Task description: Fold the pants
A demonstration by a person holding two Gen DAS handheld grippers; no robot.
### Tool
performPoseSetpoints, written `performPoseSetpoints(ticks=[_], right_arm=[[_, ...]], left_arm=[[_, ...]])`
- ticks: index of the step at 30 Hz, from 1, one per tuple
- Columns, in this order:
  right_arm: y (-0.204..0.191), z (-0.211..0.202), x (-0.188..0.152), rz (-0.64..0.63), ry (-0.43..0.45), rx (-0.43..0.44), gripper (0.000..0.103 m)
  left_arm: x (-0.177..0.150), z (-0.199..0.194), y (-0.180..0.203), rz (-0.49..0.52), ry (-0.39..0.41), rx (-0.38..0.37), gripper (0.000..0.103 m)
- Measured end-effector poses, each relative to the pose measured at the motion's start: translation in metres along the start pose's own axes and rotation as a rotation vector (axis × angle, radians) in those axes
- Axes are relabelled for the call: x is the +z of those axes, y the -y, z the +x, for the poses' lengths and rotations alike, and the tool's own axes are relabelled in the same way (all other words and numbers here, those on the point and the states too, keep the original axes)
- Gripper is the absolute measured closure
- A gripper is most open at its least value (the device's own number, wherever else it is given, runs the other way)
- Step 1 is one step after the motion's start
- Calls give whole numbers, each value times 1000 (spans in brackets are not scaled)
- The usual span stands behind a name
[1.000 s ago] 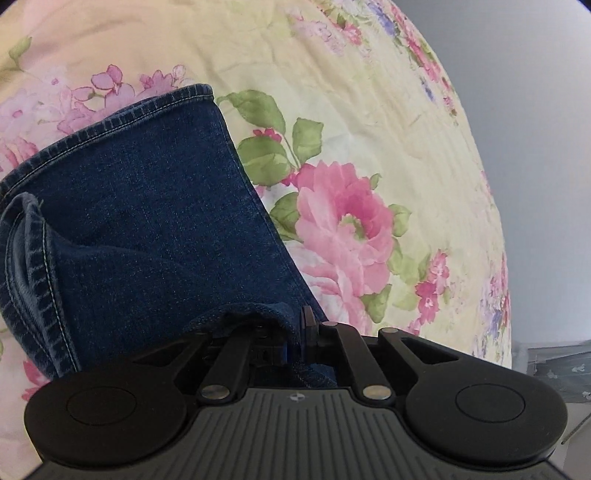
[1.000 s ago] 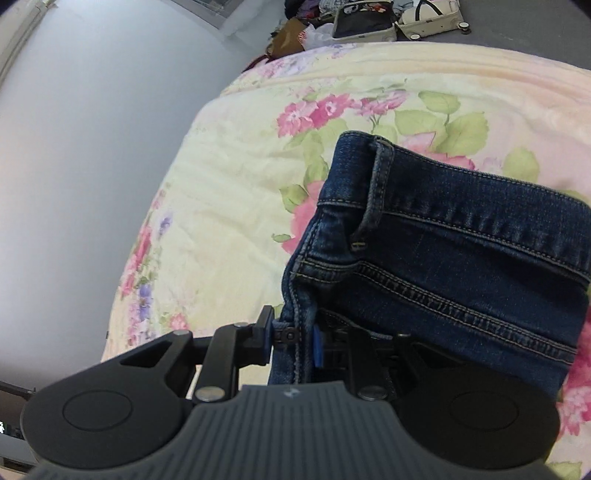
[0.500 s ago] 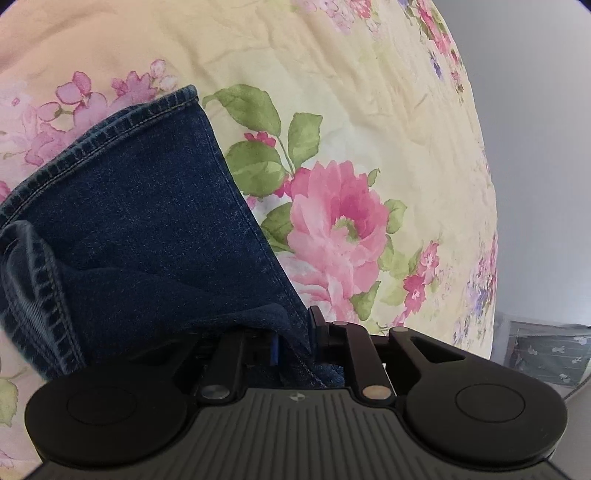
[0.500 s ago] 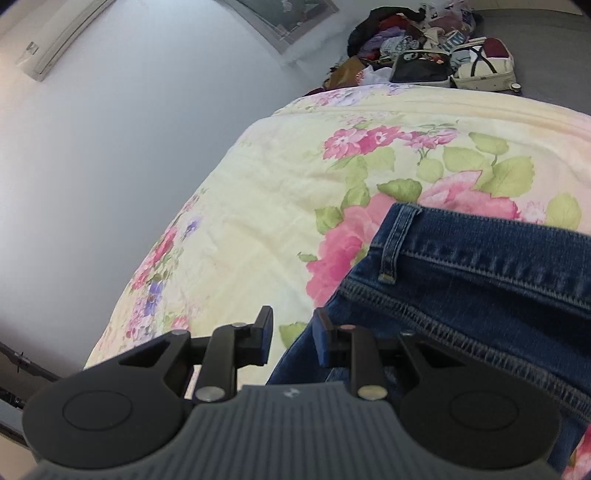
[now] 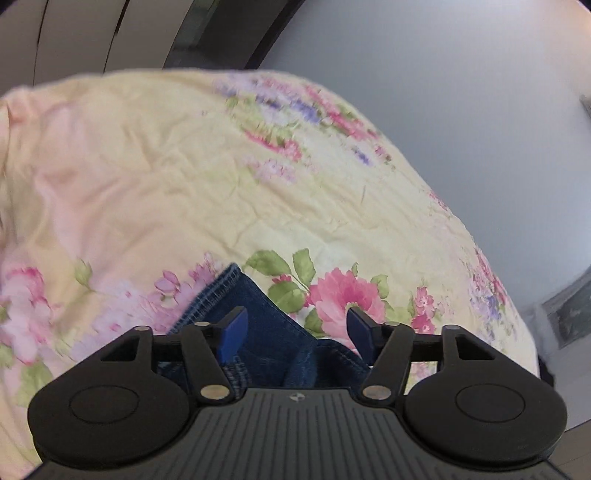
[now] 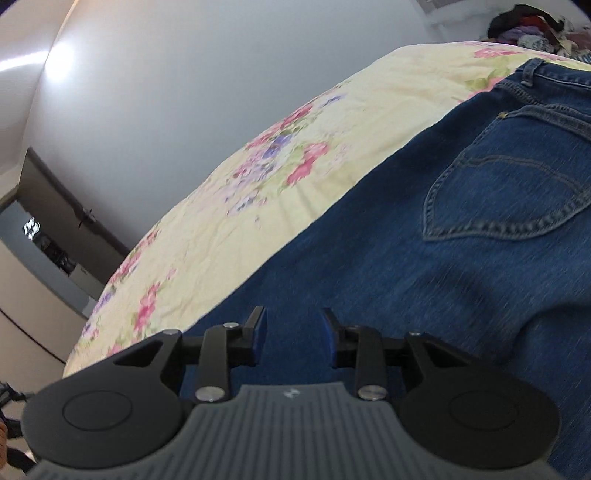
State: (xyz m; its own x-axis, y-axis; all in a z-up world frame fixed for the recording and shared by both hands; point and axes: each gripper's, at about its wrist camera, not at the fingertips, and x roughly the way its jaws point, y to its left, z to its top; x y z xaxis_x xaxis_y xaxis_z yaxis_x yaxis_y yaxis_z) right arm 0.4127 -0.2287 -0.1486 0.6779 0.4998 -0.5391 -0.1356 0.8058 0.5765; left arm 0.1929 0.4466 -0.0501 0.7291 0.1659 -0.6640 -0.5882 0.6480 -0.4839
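Dark blue jeans lie on a floral yellow bedspread. In the left wrist view a hemmed leg end [image 5: 255, 306] lies between and under the open fingers of my left gripper [image 5: 297, 326], which holds nothing. In the right wrist view the seat of the jeans [image 6: 424, 266] with a back pocket [image 6: 517, 192] and the waistband [image 6: 554, 74] lies flat. My right gripper [image 6: 293, 332] is open and empty just above the denim.
The bedspread [image 5: 184, 177] fills the left wrist view, with a grey wall behind. In the right wrist view the bed edge [image 6: 177, 251] runs along the left, a dark doorway [image 6: 55, 221] stands beyond it, and a clothes pile [image 6: 532, 26] lies far right.
Both grippers have let go of the jeans and opened. The left one has pulled back and tilted up; the right one has drawn back over the flat seat of the jeans.
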Motion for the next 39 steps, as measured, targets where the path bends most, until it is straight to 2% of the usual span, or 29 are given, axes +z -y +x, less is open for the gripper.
performPoseSetpoints(ticks=[2, 5, 10, 12, 14, 15, 16, 18, 19, 21, 23, 24, 25, 27, 28, 29, 30, 32, 35, 39], right_arm=[[-9, 4, -7, -47, -23, 20, 74], [-14, 7, -13, -86, -21, 30, 69], [2, 16, -12, -25, -46, 44, 70], [6, 17, -11, 0, -48, 55, 70], [7, 17, -10, 20, -51, 66, 70], [8, 17, -10, 26, -53, 69, 70], [8, 18, -9, 28, -56, 69, 70], [9, 19, -10, 26, -60, 67, 70], [8, 20, -10, 25, -61, 68, 70], [8, 21, -9, 23, -63, 72, 70], [8, 23, -8, 23, -66, 76, 70], [8, 24, -8, 22, -69, 77, 70], [8, 24, -8, 21, -71, 79, 70], [7, 25, -9, 17, -77, 82, 70], [7, 25, -9, 13, -78, 85, 70], [7, 25, -8, 11, -79, 88, 70], [6, 25, -8, 10, -80, 90, 69], [7, 25, -8, 12, -80, 93, 69], [6, 27, -9, 10, -85, 97, 70], [3, 28, -10, -6, -93, 100, 69]], left_arm=[[-23, -12, -1, 125, 61, 20, 21], [-50, -10, 2, 246, 53, -10, 21], [-76, 1, 33, 494, 40, -31, 24], [-83, 10, 44, 569, 26, -10, 25], [-87, 25, 54, 644, -12, 74, 48], [-87, 36, 57, 680, -52, 119, 81], [-87, 45, 59, 711, -92, 153, 91], [-86, 52, 63, 758, -121, 152, 93], [-83, 52, 65, 762, -112, 146, 94], [-62, 46, 63, 684, -68, 123, 94], [-35, 40, 57, 555, 25, 154, 86], [-20, 38, 52, 486, 86, 216, 72], [-9, 38, 48, 432, 128, 277, 52], [5, 40, 38, 358, 178, 402, 35], [9, 39, 32, 320, 191, 435, 35], [11, 36, 24, 272, 200, 436, 35], [9, 31, 14, 214, 206, 406, 35], [-3, 26, -4, 119, 169, 309, 34], [-31, 30, -16, 71, 68, 252, 34], [-57, 38, -32, -13, 3, 210, 34]])
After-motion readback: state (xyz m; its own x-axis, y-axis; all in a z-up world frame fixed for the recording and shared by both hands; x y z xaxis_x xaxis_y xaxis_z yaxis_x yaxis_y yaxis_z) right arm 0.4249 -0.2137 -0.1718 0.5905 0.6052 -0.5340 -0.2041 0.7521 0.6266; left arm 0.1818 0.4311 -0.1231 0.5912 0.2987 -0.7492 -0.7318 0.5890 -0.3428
